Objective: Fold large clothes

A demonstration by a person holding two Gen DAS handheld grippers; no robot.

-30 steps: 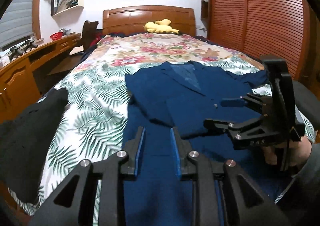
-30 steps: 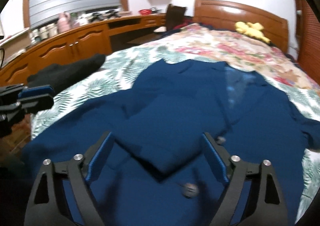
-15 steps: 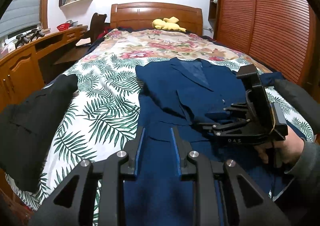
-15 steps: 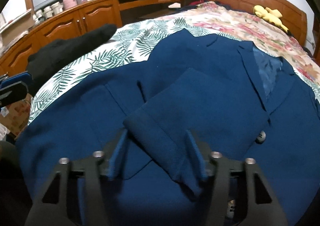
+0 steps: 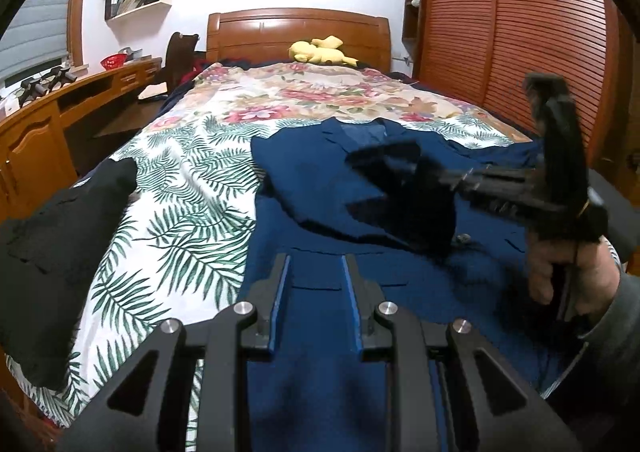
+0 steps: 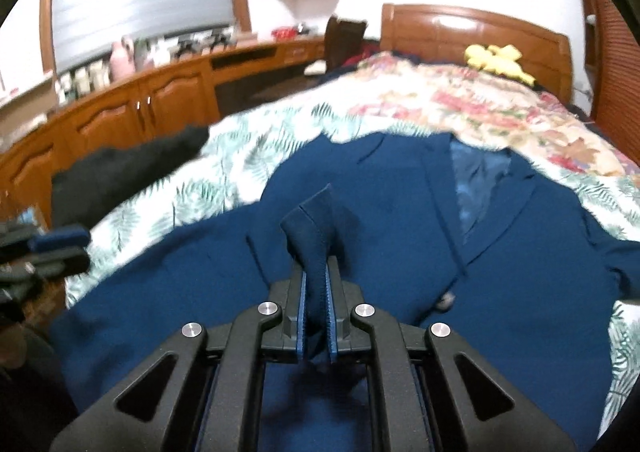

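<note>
**Pinching sleeve cuff, fold move pending**

Right gripper [image 6: 316,304] is clenched on the cuff end of the folded-in sleeve [image 6: 316,228]; fabric stands up between the blue pads in a stiff ridge. The 5 in the reading fits: thin cloth, tight pinch.

Left gripper [image 5: 316,300] is part-open, nothing between the pads. It hovers over the lower hem area of the blue jacket [image 5: 320,188], not touching as far as I can tell.

Key relation: the jacket lies front-up on the bed [image 5: 192,172], long axis running 6 to 12 o'clock from both grippers, collar at 12 toward the headboard. In the right wrist view the pinched cuff sits dead centre and the jacket's open lapels lie at about 1 o'clock. The right hand owns the sleeve; the left is nearer the hem at 6.

Materials: matte woven suiting, holds a crease, smooth lighter lining [image 6: 476,188] at the neck, round button [image 6: 446,302] on the front. Leaf-print bedspread under it is soft. Black garment [image 5: 60,232] lies at 9 o'clock, well apart.

Likely next: carry the cuff across the body.
</note>
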